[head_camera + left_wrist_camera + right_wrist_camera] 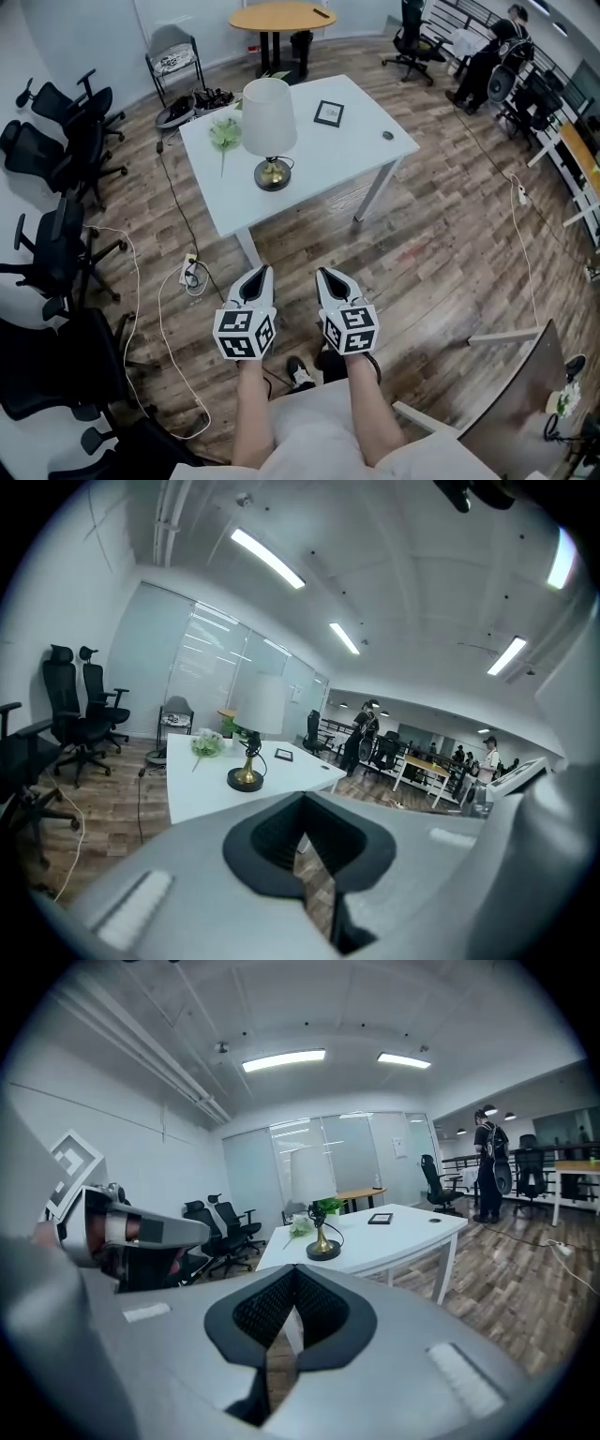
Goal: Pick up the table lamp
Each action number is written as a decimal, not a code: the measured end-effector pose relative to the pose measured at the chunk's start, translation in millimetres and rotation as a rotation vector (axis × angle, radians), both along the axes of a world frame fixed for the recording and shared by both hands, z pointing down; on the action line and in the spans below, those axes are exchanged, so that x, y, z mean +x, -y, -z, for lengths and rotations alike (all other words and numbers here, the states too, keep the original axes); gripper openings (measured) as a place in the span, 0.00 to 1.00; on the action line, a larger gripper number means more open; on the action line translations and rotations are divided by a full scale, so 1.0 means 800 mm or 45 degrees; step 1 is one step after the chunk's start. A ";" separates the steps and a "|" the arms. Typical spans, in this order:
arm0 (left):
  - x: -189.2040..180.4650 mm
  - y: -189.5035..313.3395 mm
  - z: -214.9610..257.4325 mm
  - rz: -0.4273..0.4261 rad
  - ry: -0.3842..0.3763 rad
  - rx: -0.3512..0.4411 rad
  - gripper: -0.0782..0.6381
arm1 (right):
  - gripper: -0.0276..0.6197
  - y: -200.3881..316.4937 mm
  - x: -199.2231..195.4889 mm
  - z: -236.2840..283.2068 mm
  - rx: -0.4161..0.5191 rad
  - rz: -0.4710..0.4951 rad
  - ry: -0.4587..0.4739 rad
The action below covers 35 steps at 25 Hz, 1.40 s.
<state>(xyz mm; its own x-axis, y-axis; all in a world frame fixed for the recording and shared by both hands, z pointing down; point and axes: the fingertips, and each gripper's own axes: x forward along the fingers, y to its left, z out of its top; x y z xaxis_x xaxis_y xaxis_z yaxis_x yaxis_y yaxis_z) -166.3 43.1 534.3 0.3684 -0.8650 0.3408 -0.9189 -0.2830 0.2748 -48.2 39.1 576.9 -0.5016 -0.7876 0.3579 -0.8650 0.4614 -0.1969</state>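
The table lamp (268, 120), with a white shade and a brass base (272, 174), stands upright near the front left of the white table (356, 155). Both grippers hang low over the wooden floor, well short of the table. My left gripper (260, 273) and right gripper (324, 274) sit side by side, each shut with nothing between the jaws. In the left gripper view the lamp (251, 726) stands far beyond the left gripper (303, 801). The right gripper view shows the lamp (315, 1185) beyond the right gripper (294, 1272).
On the table lie a bunch of flowers (225, 134), a small picture frame (328, 113) and a dark round disc (387, 135). Several black office chairs (58, 155) line the left. Cables (190, 273) trail on the floor. A round wooden table (281, 16) and a person (489, 54) are behind.
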 end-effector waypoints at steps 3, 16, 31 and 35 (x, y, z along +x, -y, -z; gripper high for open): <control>0.000 0.011 -0.004 0.005 -0.009 -0.006 0.11 | 0.08 0.011 0.003 -0.001 -0.007 0.005 -0.015; -0.041 0.129 0.045 0.045 0.111 0.066 0.11 | 0.08 0.163 -0.044 0.031 0.037 0.069 0.052; -0.029 0.276 0.096 0.008 0.203 0.130 0.11 | 0.09 0.314 -0.079 -0.020 -0.067 0.179 -0.010; -0.022 0.306 0.100 0.012 0.225 0.134 0.11 | 0.10 0.339 -0.088 -0.035 -0.073 0.240 -0.016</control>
